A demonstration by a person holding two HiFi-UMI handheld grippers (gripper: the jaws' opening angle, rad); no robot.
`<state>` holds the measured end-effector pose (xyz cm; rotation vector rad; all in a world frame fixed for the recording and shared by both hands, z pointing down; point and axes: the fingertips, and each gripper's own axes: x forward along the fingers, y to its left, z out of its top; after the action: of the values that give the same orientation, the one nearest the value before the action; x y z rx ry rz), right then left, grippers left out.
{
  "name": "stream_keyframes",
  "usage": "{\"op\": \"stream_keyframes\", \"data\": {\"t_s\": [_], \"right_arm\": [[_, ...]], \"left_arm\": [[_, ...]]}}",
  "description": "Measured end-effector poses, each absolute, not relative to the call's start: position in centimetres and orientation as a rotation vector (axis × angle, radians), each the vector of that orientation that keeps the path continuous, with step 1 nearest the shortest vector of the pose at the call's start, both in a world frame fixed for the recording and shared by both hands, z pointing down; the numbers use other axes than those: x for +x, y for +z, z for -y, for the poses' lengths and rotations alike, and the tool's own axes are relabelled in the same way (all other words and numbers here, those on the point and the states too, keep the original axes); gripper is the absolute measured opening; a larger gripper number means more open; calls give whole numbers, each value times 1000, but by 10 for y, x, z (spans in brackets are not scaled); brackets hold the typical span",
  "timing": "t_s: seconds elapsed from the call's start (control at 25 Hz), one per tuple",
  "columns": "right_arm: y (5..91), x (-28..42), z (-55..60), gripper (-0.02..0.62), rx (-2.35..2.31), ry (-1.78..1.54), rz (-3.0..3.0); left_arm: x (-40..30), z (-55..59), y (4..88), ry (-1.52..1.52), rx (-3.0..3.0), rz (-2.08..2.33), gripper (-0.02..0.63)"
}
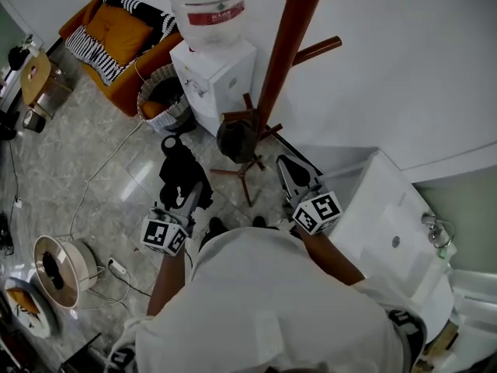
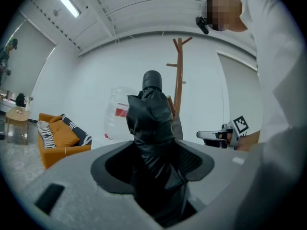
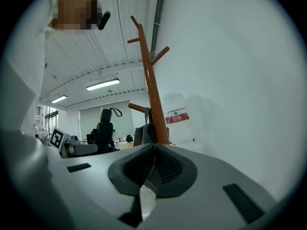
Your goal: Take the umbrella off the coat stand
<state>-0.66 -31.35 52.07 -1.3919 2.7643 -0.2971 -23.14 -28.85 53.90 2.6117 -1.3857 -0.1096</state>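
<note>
The black folded umbrella (image 1: 180, 169) is off the brown coat stand (image 1: 286, 49) and stands upright between the jaws of my left gripper (image 1: 192, 195), which is shut on it. In the left gripper view the umbrella (image 2: 152, 123) fills the gap of the left gripper (image 2: 153, 150), its handle end on top, with the coat stand (image 2: 179, 80) behind it. My right gripper (image 1: 285, 164) hangs shut and empty next to the stand's base. In the right gripper view the right gripper (image 3: 154, 146) has its jaws together, the coat stand (image 3: 152, 95) rises just beyond, and the umbrella (image 3: 103, 126) shows at left.
A dark grey item (image 1: 237, 138) hangs on a low peg of the stand. A water dispenser (image 1: 213, 61), a woven basket (image 1: 159, 92) and an orange sofa (image 1: 116, 45) stand behind. A white cabinet (image 1: 388, 224) is at right. A round lamp (image 1: 58, 270) and cables lie on the floor at left.
</note>
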Motion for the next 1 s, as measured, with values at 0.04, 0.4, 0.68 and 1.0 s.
{"op": "stream_keyframes", "data": {"t_s": [0.04, 0.4, 0.68, 1.0], "right_arm": [[521, -8, 313, 15, -1381, -300, -2769], [526, -20, 307, 15, -1298, -286, -2818], [528, -16, 307, 15, -1304, -270, -2820], [515, -11, 309, 14, -1312, -232, -2814]], "left_arm": [[-230, 287, 541, -105, 2609, 1379, 268], [-226, 283, 543, -61, 2616, 1359, 268], [-222, 281, 548, -51, 2610, 1333, 268], [-216, 281, 535, -69, 2642, 1306, 269]]}}
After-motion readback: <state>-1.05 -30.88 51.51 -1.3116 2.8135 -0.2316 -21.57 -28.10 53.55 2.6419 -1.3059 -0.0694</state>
